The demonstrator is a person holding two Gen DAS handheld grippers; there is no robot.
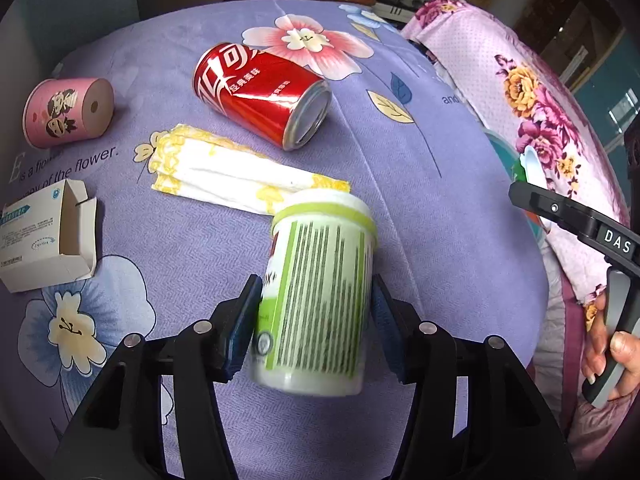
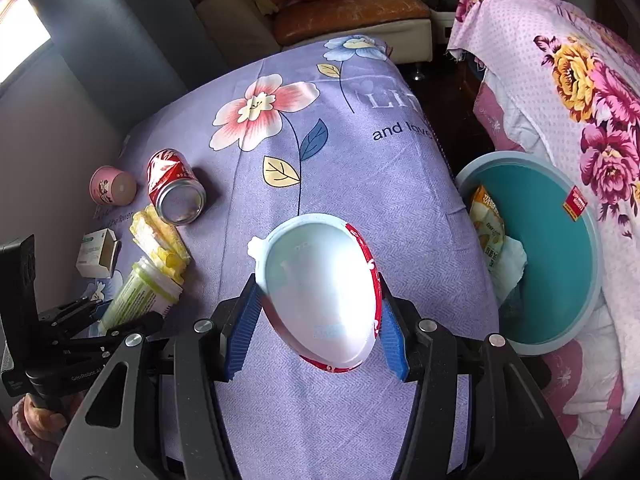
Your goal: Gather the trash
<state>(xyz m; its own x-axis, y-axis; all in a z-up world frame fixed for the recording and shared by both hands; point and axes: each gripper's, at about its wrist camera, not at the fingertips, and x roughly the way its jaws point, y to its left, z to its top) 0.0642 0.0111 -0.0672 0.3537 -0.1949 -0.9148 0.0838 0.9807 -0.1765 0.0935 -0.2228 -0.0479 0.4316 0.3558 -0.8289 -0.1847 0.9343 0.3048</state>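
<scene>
My left gripper (image 1: 314, 322) is shut on a green-and-white plastic cup (image 1: 320, 296), held above the purple flowered cloth (image 1: 440, 208); it also shows in the right wrist view (image 2: 140, 296). My right gripper (image 2: 318, 316) is shut on a white bowl with a red rim (image 2: 320, 292), held tilted above the cloth. A red cola can (image 1: 260, 94) lies on its side. A folded white-and-yellow napkin (image 1: 224, 172), a pink paper cup (image 1: 66, 112) and an open small white carton (image 1: 44, 240) lie on the cloth. A teal bin (image 2: 560, 248) holding a snack bag (image 2: 486, 228) stands at the right.
A pink flowered blanket (image 2: 580, 92) lies to the right of the bin. A brown leather seat (image 2: 352, 16) stands behind the table. The right-hand gripper body (image 1: 592, 232) shows at the left wrist view's right edge.
</scene>
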